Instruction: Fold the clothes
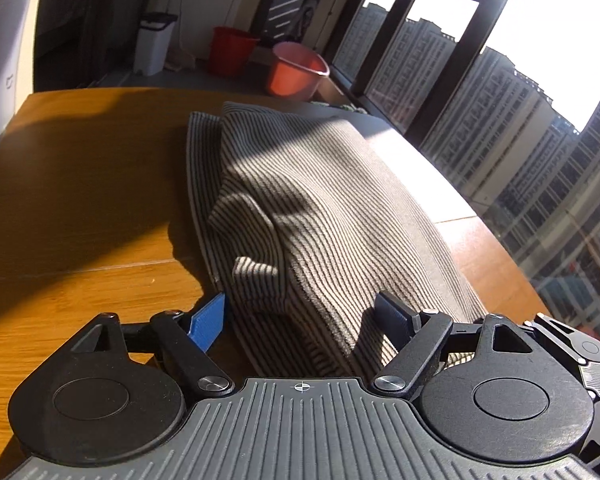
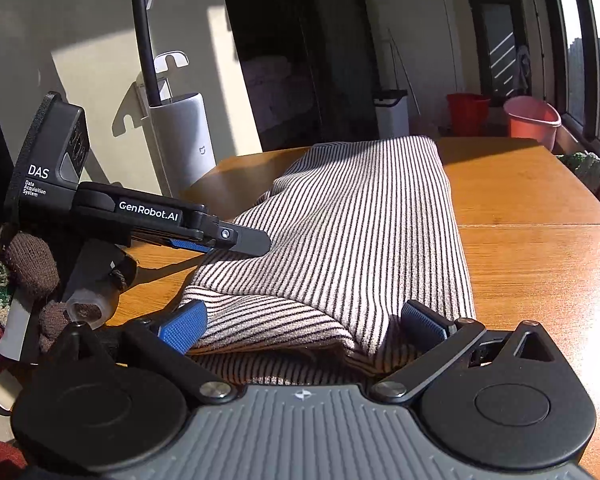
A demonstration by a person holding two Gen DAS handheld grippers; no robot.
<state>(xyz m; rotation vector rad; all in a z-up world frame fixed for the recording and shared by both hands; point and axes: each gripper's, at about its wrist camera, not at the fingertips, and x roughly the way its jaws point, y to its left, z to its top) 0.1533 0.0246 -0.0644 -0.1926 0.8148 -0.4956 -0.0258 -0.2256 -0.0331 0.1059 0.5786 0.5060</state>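
Observation:
A grey garment with thin dark stripes (image 1: pixel 320 200) lies folded in a long bundle on the wooden table (image 1: pixel 80 200). My left gripper (image 1: pixel 300 316) is open wide at the garment's near end, with a rumpled fold between its blue pads (image 1: pixel 210 322), which do not press on the cloth. In the right wrist view the garment (image 2: pixel 360 220) runs away from me. My right gripper (image 2: pixel 304 322) also stands open, with the near edge of the cloth between its fingers. The left gripper (image 2: pixel 256 242), held by a gloved hand (image 2: pixel 28 264), hovers at the garment's left edge.
The table's far edge (image 2: pixel 492 140) is behind the garment. Beyond it stand two red buckets (image 1: pixel 232 50) (image 1: pixel 298 70) and a white bin (image 1: pixel 154 42). A white cylinder appliance (image 2: pixel 184 140) is left of the table. Tall windows (image 1: pixel 500 100) run along the right side.

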